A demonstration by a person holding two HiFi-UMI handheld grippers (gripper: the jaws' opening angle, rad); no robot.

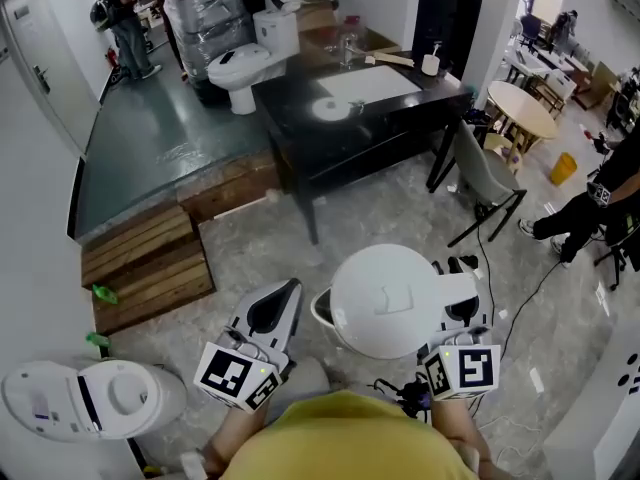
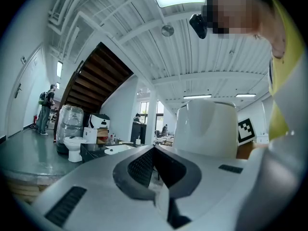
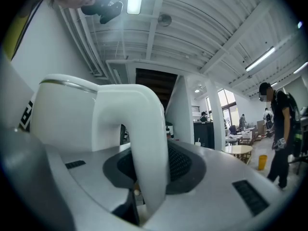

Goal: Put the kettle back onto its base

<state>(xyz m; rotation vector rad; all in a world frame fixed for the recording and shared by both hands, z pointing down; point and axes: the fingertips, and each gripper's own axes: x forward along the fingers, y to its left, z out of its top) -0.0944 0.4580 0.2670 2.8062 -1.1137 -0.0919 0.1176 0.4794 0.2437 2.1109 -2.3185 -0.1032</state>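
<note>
Grips the handle (image 3: pixel 150 129) of the white kettle (image 1: pixel 385 303) with the right gripper (image 3: pixel 151 163), jaws partway apart and pressed on either side of the handle's upright run. Carries the kettle upright and in the air, lid up, near the yellow shirt (image 1: pixel 350 438) and above the grey marbled floor (image 1: pixel 400 218). Holds the left gripper (image 2: pixel 154 152) just left of the kettle without touching it, jaws drawn together at the tips, nothing between them. Points both grippers level, toward the far side of the room.

Faces, beyond the kettle, a black table (image 1: pixel 300 133) well apart from it, with a round white base (image 1: pixel 330 109) on the tabletop just left of a white sheet (image 1: pixel 368 84). Leaves the kettle off that base, with open floor between the two.

Takes in, near left, a white toilet (image 1: pixel 95 398) lying beside the left gripper, and farther left a stack of wooden pallets (image 1: pixel 150 258) against a raised green platform (image 1: pixel 150 138). Finds a second toilet (image 1: pixel 240 68) on the platform at the far side, next to a plastic-wrapped bundle (image 1: pixel 205 13). Catches, far right, a round wooden table (image 1: pixel 520 108), a grey chair (image 1: pixel 485 173), a yellow bin (image 1: pixel 563 168) and a person in black (image 1: pixel 590 203).
</note>
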